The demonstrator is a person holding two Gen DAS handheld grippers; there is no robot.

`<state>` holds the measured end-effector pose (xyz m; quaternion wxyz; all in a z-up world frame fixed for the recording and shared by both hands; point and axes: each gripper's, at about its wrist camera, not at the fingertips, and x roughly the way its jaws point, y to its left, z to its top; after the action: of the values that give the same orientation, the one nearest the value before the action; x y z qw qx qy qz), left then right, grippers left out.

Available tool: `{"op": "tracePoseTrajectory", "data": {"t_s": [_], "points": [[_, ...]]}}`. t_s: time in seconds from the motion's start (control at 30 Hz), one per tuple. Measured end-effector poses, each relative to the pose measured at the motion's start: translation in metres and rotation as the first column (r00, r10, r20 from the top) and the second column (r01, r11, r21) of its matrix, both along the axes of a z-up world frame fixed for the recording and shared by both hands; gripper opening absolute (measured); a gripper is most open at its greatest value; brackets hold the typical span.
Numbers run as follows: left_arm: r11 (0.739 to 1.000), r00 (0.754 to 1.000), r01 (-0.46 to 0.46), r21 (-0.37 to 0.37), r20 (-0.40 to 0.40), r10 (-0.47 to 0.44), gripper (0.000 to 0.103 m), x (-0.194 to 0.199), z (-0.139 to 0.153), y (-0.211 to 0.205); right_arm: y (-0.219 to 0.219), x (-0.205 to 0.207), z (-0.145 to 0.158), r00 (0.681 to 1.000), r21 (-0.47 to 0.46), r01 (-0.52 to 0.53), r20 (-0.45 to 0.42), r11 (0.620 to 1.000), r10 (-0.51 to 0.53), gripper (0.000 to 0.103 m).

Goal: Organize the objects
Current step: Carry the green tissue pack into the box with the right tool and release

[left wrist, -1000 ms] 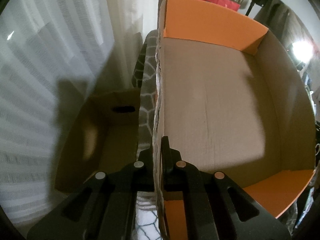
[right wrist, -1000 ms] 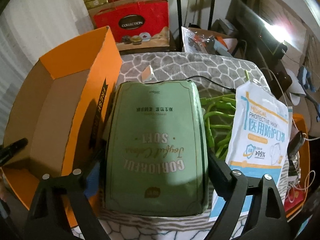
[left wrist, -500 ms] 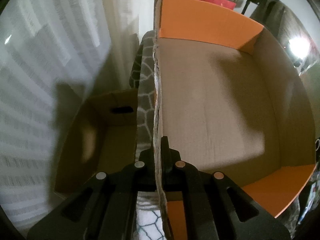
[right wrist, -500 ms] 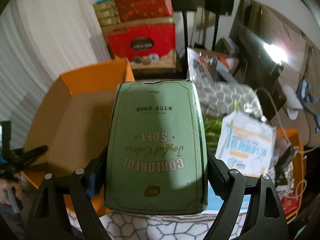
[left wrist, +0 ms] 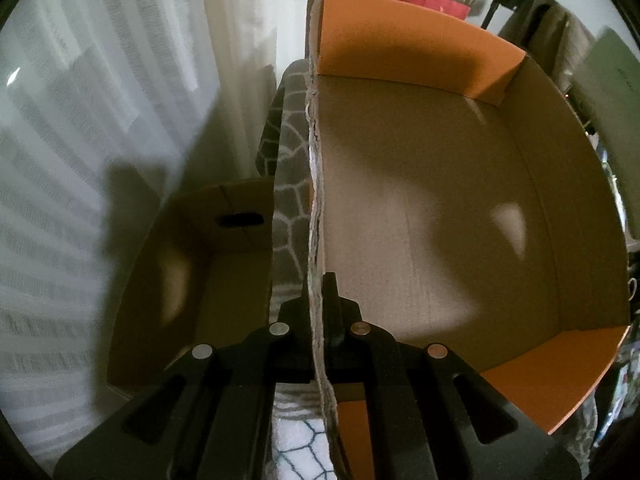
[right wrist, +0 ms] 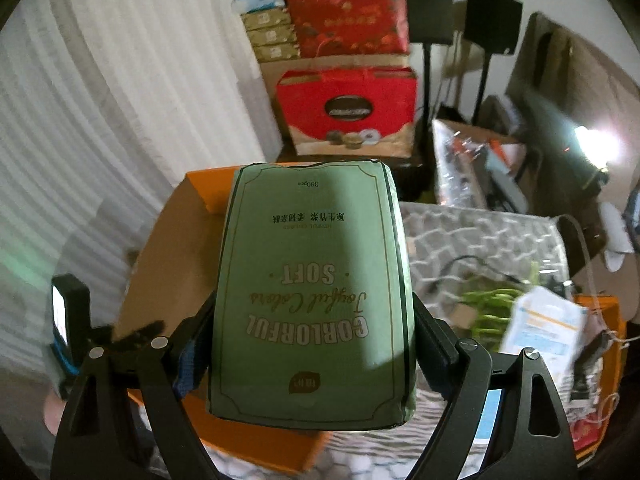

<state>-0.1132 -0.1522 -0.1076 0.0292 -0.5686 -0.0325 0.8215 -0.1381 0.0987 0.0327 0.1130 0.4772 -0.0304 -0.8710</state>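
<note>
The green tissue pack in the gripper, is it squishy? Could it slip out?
Probably squishy: the green pack has rounded, puffy edges and says SOFT. Likely light for its size, since the right gripper holds it up by its sides alone. It might slip, as the wrapper looks smooth and only its lower part sits between the fingers.

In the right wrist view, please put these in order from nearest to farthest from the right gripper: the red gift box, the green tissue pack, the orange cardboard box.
1. Green tissue pack: clamped between the fingers of the right gripper.
2. Orange cardboard box: just behind the pack, to its left.
3. Red gift box: far back, top centre.
</note>
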Motion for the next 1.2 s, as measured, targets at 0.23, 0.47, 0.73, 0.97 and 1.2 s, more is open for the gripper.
{"op": "tracePoseTrajectory", "data": {"t_s": [0.23, 0.47, 0.73, 0.97, 1.2], "points": [[1.000, 1.000, 0.001, 0.000, 0.000, -0.001, 0.002, 0.000, -0.001, 0.000, -0.030, -0.040, -0.021, 0.999, -0.011, 0.027, 0.047, 1.000, -0.026, 0.087], [1.000, 1.000, -0.001, 0.002, -0.001, 0.001, 0.002, 0.000, -0.001, 0.001, -0.048, -0.067, -0.044, 0.995, 0.005, 0.048, 0.082, 0.999, -0.049, 0.087], [1.000, 1.000, -0.002, 0.010, -0.002, 0.002, 0.002, 0.002, -0.003, 0.002, -0.069, -0.086, -0.075, 0.993, 0.070, 0.058, 0.095, 0.996, -0.065, 0.087], [1.000, 1.000, -0.004, 0.022, 0.001, 0.004, 0.002, 0.003, -0.005, 0.004, -0.077, -0.094, -0.092, 0.994, 0.125, 0.058, 0.085, 0.990, -0.069, 0.087], [0.999, 1.000, -0.008, 0.033, 0.005, 0.008, 0.002, 0.006, -0.003, 0.011, -0.077, -0.099, -0.103, 0.993, 0.171, 0.071, 0.084, 0.983, -0.086, 0.088]]}}
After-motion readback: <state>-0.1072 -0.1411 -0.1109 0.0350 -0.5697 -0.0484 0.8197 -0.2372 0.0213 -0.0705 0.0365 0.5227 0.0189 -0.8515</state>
